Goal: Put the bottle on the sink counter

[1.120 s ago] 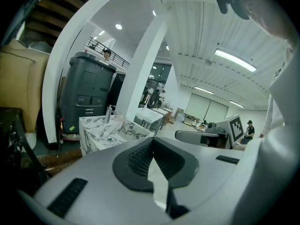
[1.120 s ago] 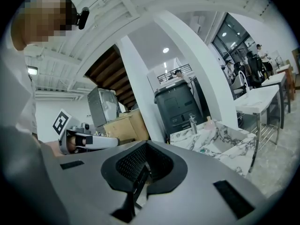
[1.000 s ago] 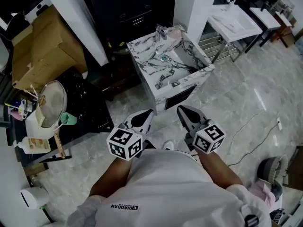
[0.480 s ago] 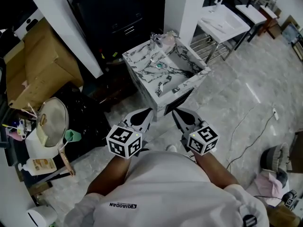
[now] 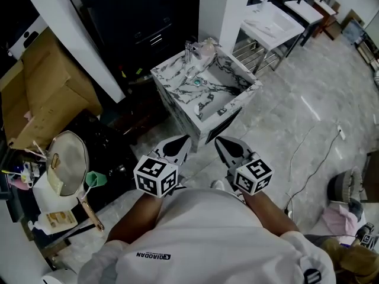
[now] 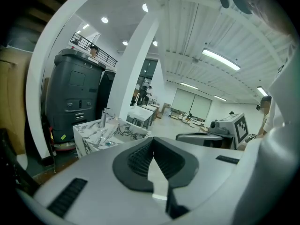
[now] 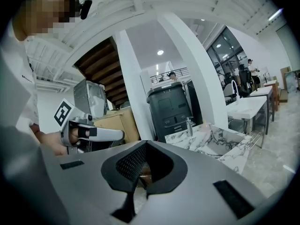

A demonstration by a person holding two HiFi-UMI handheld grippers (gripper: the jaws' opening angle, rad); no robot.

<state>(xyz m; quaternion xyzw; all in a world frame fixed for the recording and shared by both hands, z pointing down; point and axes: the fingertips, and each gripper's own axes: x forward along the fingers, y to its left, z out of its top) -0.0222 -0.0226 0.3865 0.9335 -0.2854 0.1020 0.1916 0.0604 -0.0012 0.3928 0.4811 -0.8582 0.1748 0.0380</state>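
Note:
A marble-patterned sink (image 5: pixel 204 90) with a chrome faucet (image 5: pixel 189 51) stands on the floor just ahead of me. A pale pinkish object (image 5: pixel 208 47) sits beside the faucet; I cannot tell what it is. A pump bottle (image 5: pixel 52 220) lies on the dark table at the lower left. My left gripper (image 5: pixel 182 141) and right gripper (image 5: pixel 220 141) are side by side in front of my body, pointing at the sink, both shut and empty. The sink also shows past the left gripper (image 6: pixel 152 142) at the sink (image 6: pixel 101 132) and past the right gripper (image 7: pixel 144 146) at the sink (image 7: pixel 215 142).
A dark table (image 5: pixel 112 141) on the left carries a strainer pan (image 5: pixel 68 161) and a green cup (image 5: pixel 95 178). A cardboard box (image 5: pixel 44 90) is behind it. A black cabinet (image 5: pixel 142 16), a white column (image 5: pixel 222 7) and a white basin on a metal stand (image 5: pixel 269 25) stand beyond the sink. A cable (image 5: pixel 314 164) runs across the floor.
Both grippers and I have moved closer to the marble sink. The view has swung, so the dark table's items have slid down at the left. Both grippers stay shut.

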